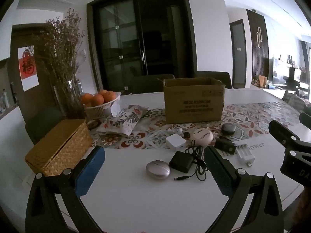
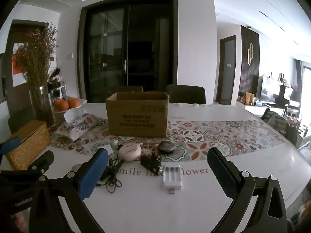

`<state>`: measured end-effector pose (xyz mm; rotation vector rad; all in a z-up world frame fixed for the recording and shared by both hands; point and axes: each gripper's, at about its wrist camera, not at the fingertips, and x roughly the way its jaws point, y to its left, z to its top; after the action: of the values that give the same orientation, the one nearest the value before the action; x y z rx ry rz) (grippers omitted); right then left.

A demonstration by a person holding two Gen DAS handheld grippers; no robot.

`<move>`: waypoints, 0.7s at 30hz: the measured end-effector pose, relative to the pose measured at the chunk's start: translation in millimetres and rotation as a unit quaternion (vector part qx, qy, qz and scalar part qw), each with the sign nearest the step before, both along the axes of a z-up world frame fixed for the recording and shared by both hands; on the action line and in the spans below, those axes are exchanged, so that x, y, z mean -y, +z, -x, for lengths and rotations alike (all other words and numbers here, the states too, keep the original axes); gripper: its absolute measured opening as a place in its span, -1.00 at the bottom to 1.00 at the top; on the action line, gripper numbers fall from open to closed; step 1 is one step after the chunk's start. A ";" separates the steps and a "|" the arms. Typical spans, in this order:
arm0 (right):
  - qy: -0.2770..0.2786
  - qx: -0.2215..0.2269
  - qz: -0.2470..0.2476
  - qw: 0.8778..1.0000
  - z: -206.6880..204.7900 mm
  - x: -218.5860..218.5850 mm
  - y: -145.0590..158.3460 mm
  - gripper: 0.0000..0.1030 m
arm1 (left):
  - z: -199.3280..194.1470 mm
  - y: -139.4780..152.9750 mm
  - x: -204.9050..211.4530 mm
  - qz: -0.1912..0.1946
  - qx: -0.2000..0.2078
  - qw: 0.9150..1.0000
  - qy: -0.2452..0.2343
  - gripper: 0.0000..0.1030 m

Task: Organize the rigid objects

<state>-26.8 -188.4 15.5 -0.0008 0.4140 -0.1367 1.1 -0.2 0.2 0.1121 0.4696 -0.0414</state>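
Black plastic frames on the left gripper (image 1: 153, 167) and the right gripper (image 2: 157, 169), each with 2 blue textured finger pads (image 1: 89, 171) and round silver screws at the joints. White lettering printed on the black housings, partly cut off. Sliver of skin at frame edge.

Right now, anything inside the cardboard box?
Cannot tell. The cardboard box stands open-topped on the patterned runner, but both wrist views sit too low: only its front wall and a strip of inner back wall show. Its floor is hidden. Dark chairs stand behind it.
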 end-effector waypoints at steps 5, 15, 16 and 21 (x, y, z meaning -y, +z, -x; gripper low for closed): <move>-0.001 -0.005 0.002 1.000 -2.0 3.9 -0.7 1.00 | -1.9 2.8 -5.8 -0.001 -0.003 1.000 -0.003 1.00; 0.001 -0.007 -0.008 1.000 -5.4 -4.4 -5.1 1.00 | 1.9 2.7 0.6 -0.002 0.004 1.000 0.001 1.00; 0.001 -0.006 -0.008 1.000 -6.3 -7.2 -5.6 1.00 | 2.1 2.4 0.6 -0.001 0.004 1.000 0.000 1.00; 0.002 -0.005 -0.012 1.000 -1.0 -0.2 -0.7 1.00 | 2.1 2.4 1.0 -0.002 0.004 1.000 0.001 1.00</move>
<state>-25.7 -188.2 14.9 0.0205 0.4247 -0.1272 -1.0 -1.2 2.6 0.1154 0.4614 -0.0391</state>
